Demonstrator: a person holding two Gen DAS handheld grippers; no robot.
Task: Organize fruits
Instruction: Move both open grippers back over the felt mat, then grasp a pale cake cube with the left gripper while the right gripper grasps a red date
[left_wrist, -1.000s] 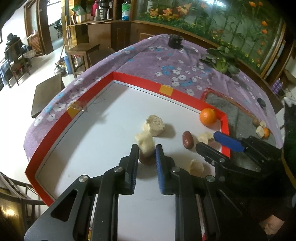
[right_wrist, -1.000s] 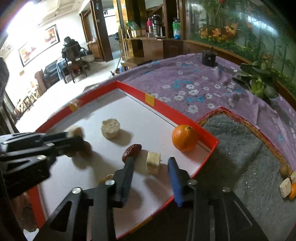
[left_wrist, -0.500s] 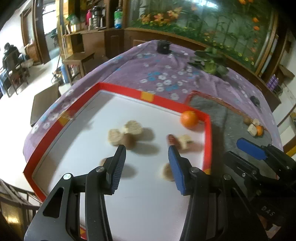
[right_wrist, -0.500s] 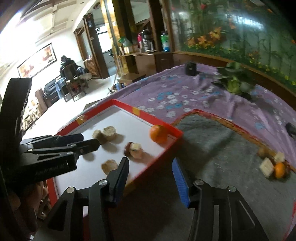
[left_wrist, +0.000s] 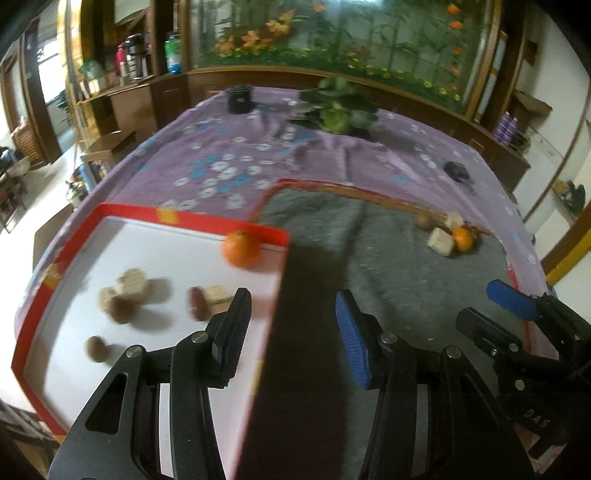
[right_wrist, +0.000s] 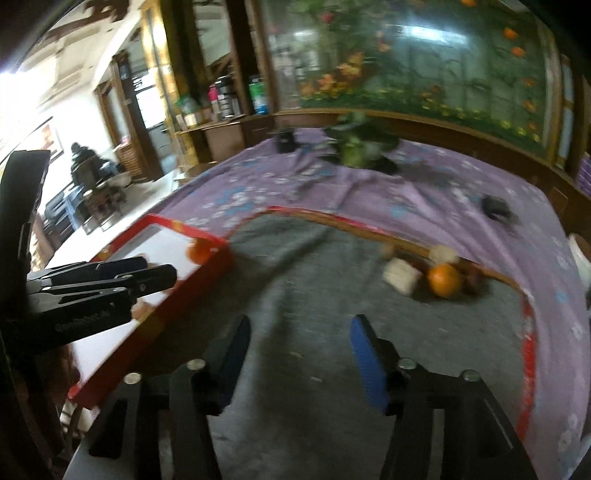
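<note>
Fruits: round orange citrus (left_wrist: 242, 248), dark red oblong date-like piece (left_wrist: 197, 302), pale tan cut chunks (left_wrist: 130, 282) and a small brown round piece (left_wrist: 95, 347), all lying in the white tray with red rim (left_wrist: 192, 219); they sit ahead of and to the left of the left gripper's fingers.
Sorted group: a second orange citrus (right_wrist: 444, 280), a pale cube-shaped chunk (right_wrist: 400, 276) and smaller pieces close together at the far edge of the grey felt mat with red border (right_wrist: 295, 266), ahead of and slightly right of the right gripper's fingers.
Left gripper (left_wrist: 291, 323): jaws spread wide, nothing between them; the tray's right rim runs into the gap between the fingers.
Right gripper (right_wrist: 301, 339): jaws spread wide, nothing held; only bare mat lies between the fingers.
Progress: judged partial. A few pieces are on the mat; about six are left in the tray.
Remaining: pick each tray piece and set it with the group on the mat.
Visibility: motion blur softens the small pieces; exact count and kinds uncertain.
</note>
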